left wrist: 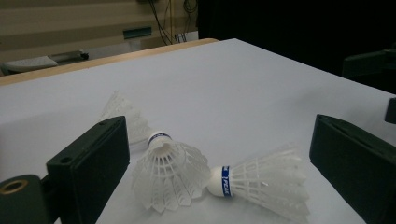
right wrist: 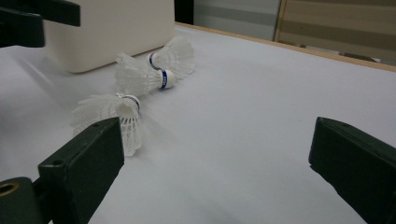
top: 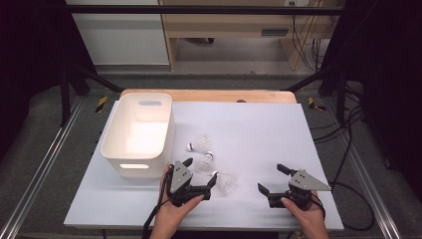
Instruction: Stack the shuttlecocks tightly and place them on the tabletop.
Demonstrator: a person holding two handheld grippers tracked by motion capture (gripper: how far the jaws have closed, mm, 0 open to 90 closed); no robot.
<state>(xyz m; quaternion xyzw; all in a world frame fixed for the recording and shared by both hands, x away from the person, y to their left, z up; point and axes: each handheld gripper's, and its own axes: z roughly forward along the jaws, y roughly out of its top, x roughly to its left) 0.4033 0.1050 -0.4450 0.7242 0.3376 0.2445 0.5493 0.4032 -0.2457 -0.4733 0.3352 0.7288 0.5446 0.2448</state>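
Three white feather shuttlecocks with blue bands lie on the white table sheet (top: 259, 129): one far (top: 199, 145), one in the middle (top: 205, 162), one near (top: 226, 182). My left gripper (top: 201, 172) stands open around the middle one, jaws wide and touching nothing. In the left gripper view two shuttlecocks (left wrist: 170, 175) (left wrist: 266, 179) lie between its jaws and the third (left wrist: 123, 114) sits behind the left jaw. My right gripper (top: 271, 178) is open and empty on bare sheet to the right. In the right gripper view the shuttlecocks (right wrist: 109, 116) (right wrist: 142, 77) (right wrist: 170, 56) lie off to its left.
A white plastic bin (top: 139, 132) with cut-out handles stands at the left of the sheet, just left of the shuttlecocks; its wall (right wrist: 112, 32) shows in the right gripper view. A wooden table edge (top: 209, 94) runs along the back. Dark frame rails flank both sides.
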